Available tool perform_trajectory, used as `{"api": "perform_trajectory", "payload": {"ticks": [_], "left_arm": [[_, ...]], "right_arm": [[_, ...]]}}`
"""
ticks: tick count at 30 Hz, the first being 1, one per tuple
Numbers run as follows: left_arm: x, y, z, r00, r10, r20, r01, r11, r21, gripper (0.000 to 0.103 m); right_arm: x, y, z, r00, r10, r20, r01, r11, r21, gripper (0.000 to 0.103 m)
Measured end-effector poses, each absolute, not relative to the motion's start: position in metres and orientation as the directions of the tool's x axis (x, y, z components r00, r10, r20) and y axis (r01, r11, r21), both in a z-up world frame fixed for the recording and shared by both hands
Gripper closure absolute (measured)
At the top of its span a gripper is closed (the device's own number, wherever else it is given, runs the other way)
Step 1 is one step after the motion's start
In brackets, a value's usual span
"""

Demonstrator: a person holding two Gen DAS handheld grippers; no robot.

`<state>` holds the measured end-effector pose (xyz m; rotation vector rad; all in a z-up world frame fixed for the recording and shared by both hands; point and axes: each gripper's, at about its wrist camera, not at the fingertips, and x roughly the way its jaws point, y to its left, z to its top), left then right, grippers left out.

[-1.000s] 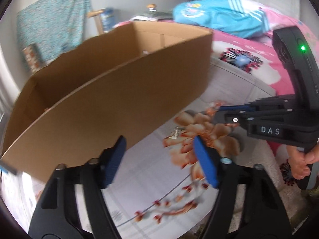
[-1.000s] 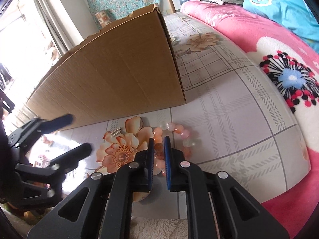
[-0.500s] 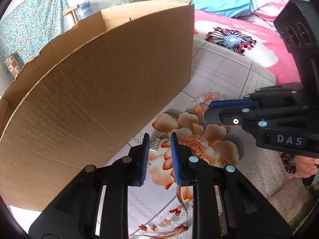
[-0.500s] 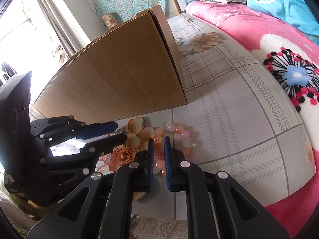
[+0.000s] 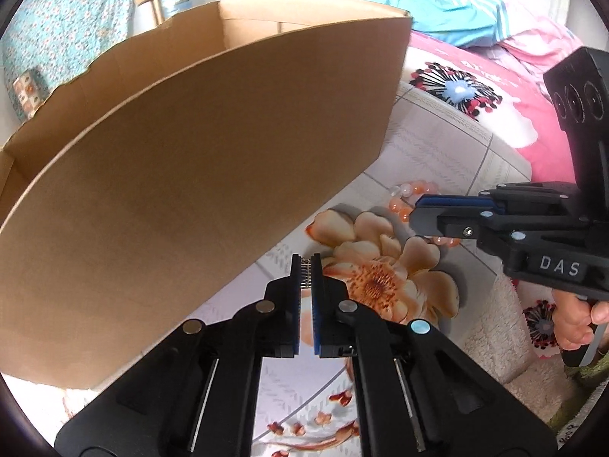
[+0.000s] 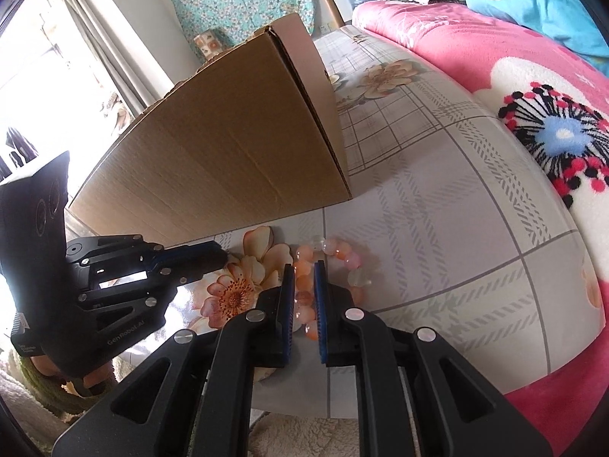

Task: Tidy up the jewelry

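Observation:
A small silver ridged piece [image 5: 305, 271] lies on the flowered tablecloth just in front of the cardboard box [image 5: 190, 190]. My left gripper [image 5: 305, 262] is shut on it, with the metal showing between the blue pads. A bracelet of pink, orange and clear beads [image 6: 344, 253] rests on the cloth to the right. My right gripper [image 6: 303, 270] is shut on its near side, and beads fill the narrow gap between the pads. In the left wrist view the right gripper [image 5: 420, 213] lies flat over the bracelet [image 5: 399, 203]. The left gripper [image 6: 219, 257] shows at the left of the right wrist view.
The tall open cardboard box [image 6: 236, 160] stands close behind both grippers. The table [image 6: 437, 209] carries a grey checked cloth with orange flowers. A pink blanket [image 6: 456, 45] and blue bedding lie to the right. A person's hand [image 5: 574, 323] holds the right gripper's handle.
The left gripper has come down and forward to the silver piece, and its jaws have gone from wide apart to shut on it. The right gripper has stayed on the bracelet.

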<state>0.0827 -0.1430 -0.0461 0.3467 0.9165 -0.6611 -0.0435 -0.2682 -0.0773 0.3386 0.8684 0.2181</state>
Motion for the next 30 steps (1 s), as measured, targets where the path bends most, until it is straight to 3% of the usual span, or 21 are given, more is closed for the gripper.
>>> {"api": "perform_trajectory", "payload": {"ticks": [3,8,30], "left_arm": [[0.08,-0.128,-0.046,0.437,-0.382,-0.815,0.636,0.772,-0.021,0.099],[0.074,-0.107,-0.04,0.453,-0.392,-0.801,0.613,0.789,-0.039,0.099],[0.069,-0.076,-0.043,0.497,-0.326,-0.804,0.526,0.85,-0.02,0.099]], "right_arm": [[-0.043,-0.267,-0.076,0.622,0.327,-0.712,-0.057,0.925,0.375,0.092],[-0.043,-0.262,-0.073,0.609,0.337,-0.718,-0.071,0.925,0.374,0.077],[-0.021,-0.228,-0.065,0.548,0.115,-0.829,-0.064,0.993,0.096,0.076]]}}
